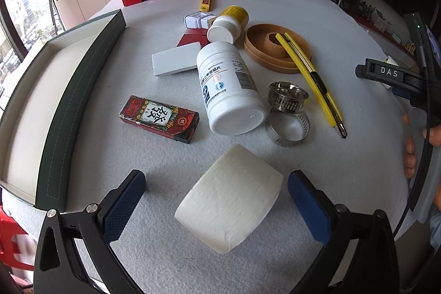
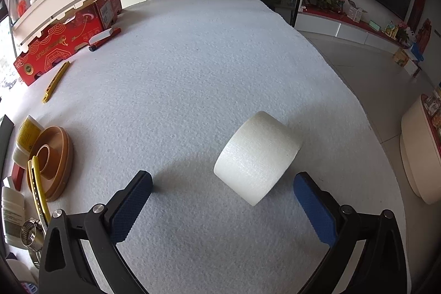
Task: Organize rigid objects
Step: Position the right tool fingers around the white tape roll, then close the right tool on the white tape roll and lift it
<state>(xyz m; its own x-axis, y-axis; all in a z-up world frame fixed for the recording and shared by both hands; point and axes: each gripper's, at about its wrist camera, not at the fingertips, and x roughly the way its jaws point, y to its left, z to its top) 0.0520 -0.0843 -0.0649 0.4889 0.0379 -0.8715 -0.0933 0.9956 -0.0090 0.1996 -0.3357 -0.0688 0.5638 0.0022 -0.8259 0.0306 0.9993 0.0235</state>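
Both your grippers are spread wide, each with a white foam cylinder lying on its side ahead of the fingers.

Your left gripper [image 1: 216,200] brackets its foam cylinder [image 1: 230,200], pads clear of it on both sides. Just beyond lie the large white bottle [image 1: 228,87], the red card box [image 1: 160,119] and two hose clamps [image 1: 288,112]; the green-edged tray [image 1: 80,90] runs along the left. Your right gripper [image 2: 223,207] has a foam cylinder [image 2: 257,157] toward its right finger, untouched, with bare felt table [image 2: 193,68] ahead and the table edge close on the right.
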